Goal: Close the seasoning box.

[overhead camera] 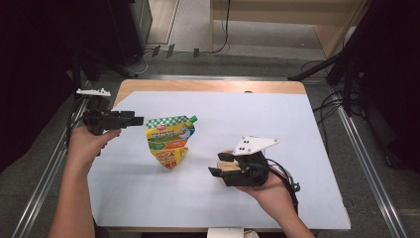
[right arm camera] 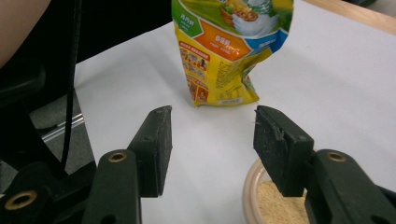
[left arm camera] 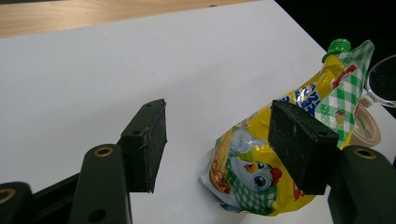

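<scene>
A yellow and green spout pouch [overhead camera: 170, 141] with a green cap stands upright on the white sheet [overhead camera: 257, 119], left of centre. My left gripper [overhead camera: 137, 120] hovers just left of the pouch's top, open and holding nothing. In the left gripper view the pouch [left arm camera: 259, 172] lies beyond the open left gripper [left arm camera: 218, 112], partly behind its right pad. My right gripper [overhead camera: 219, 164] is open to the right of the pouch, over a small tan bowl [overhead camera: 227, 167]. The right gripper view shows the pouch [right arm camera: 224, 56] ahead of the open right gripper [right arm camera: 212, 115], and the bowl [right arm camera: 261, 200], holding beige powder, under the right pad.
The white sheet covers a wooden table whose far edge [overhead camera: 208, 85] shows. Dark stands and cables line both sides of the table. A clear round rim [left arm camera: 380, 79] shows at the right edge of the left gripper view.
</scene>
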